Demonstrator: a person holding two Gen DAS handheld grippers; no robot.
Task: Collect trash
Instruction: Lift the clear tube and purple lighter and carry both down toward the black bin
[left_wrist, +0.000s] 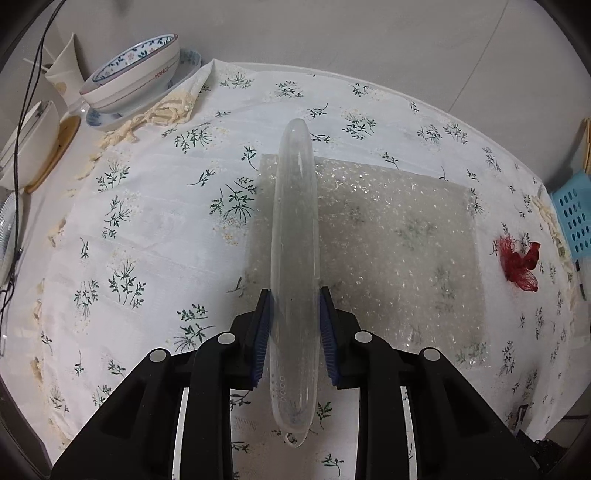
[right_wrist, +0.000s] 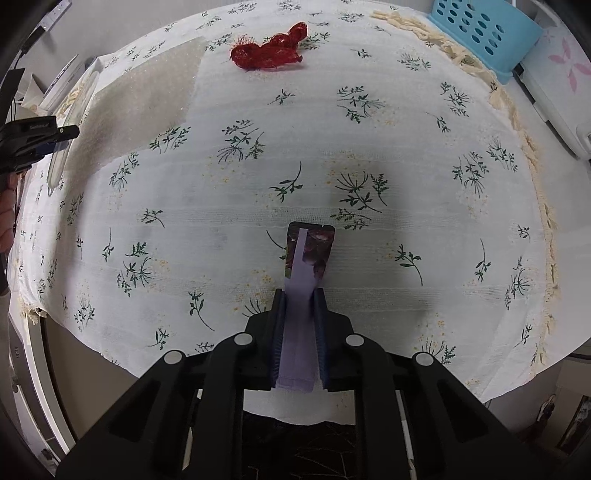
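My left gripper (left_wrist: 294, 297) is shut on a clear plastic lid (left_wrist: 295, 258) held on edge above the floral tablecloth (left_wrist: 147, 221); the same lid (right_wrist: 70, 133) shows at the left of the right wrist view beside the left gripper (right_wrist: 55, 134). My right gripper (right_wrist: 300, 295) is shut on a flat purple wrapper (right_wrist: 304, 273) with a dark printed end resting near the cloth. A sheet of bubble wrap (left_wrist: 399, 251) lies flat under and right of the lid, also bubble wrap (right_wrist: 147, 99). A red mesh net (left_wrist: 519, 264) is crumpled at the right, red mesh net (right_wrist: 269, 50).
Stacked patterned bowls (left_wrist: 136, 74) on a plate sit at the far left, with more dishes (left_wrist: 33, 147) nearer. A blue perforated basket (left_wrist: 574, 218) stands at the right table edge, blue basket (right_wrist: 484, 33). A black cable (left_wrist: 26, 110) hangs at left. A hand (right_wrist: 7, 214) shows at left.
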